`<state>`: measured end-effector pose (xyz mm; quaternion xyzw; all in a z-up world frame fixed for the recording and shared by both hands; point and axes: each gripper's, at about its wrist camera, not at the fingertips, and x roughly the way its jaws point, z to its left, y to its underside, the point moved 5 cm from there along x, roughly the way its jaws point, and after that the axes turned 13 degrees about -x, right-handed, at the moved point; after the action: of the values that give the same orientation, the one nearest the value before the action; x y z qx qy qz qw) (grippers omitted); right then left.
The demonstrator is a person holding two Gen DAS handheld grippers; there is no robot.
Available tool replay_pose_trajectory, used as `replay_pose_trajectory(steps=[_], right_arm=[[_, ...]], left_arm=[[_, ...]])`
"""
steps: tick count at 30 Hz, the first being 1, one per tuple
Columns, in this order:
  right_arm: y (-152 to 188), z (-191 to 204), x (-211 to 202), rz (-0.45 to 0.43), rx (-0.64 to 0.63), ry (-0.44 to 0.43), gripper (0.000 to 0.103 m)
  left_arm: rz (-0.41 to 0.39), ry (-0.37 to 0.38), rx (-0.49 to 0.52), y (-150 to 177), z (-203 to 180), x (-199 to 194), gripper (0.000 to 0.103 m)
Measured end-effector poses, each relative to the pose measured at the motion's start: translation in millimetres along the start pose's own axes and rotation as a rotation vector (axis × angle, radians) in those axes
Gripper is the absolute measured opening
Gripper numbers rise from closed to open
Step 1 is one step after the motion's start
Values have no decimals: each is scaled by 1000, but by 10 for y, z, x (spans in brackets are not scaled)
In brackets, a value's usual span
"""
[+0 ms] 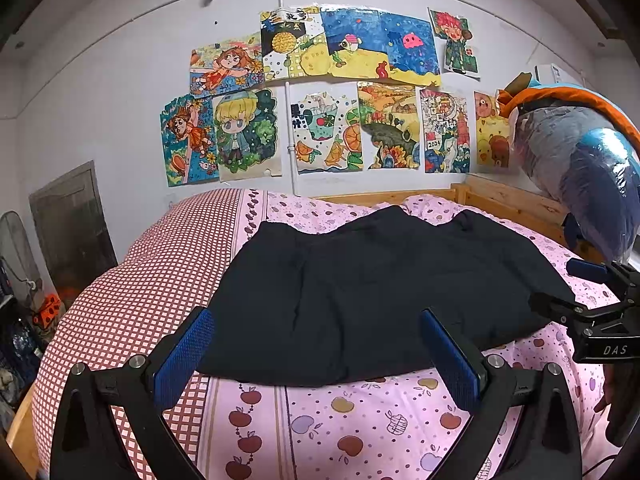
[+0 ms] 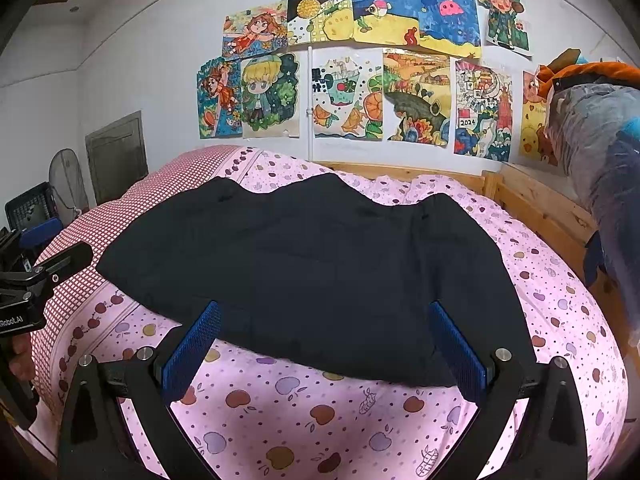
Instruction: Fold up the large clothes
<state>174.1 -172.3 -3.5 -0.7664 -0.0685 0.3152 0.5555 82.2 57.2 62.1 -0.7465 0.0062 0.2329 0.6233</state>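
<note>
A large black garment (image 1: pixel 372 292) lies spread flat across the pink apple-print bedspread (image 1: pixel 360 420); in the right wrist view the same garment (image 2: pixel 320 276) fills the middle of the bed. My left gripper (image 1: pixel 316 356) hovers over the garment's near left edge, open, with nothing between its blue pads. My right gripper (image 2: pixel 324 352) stands open above the near right edge, also empty. Each gripper shows at the side of the other's view: the right one (image 1: pixel 588 300) and the left one (image 2: pixel 36 276).
The bedspread (image 2: pixel 360 420) has a red-checked part (image 1: pixel 132 300) at the left. A wooden bed frame (image 1: pixel 512 200) runs along the back and right. Bagged bedding (image 1: pixel 580 168) is stacked at the right. Drawings cover the wall (image 1: pixel 320 92). A fan and clutter (image 1: pixel 24 280) stand at the left.
</note>
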Motion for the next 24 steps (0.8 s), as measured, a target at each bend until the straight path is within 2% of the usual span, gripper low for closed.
replay_pose_trajectory(steps=[19, 24], right_arm=[[42, -17, 76, 38, 27, -19, 101], [47, -1, 77, 40, 22, -22, 101]], left_arm=[[-16, 8, 5, 36, -35, -74, 103], [-49, 6, 3, 35, -39, -138, 103]])
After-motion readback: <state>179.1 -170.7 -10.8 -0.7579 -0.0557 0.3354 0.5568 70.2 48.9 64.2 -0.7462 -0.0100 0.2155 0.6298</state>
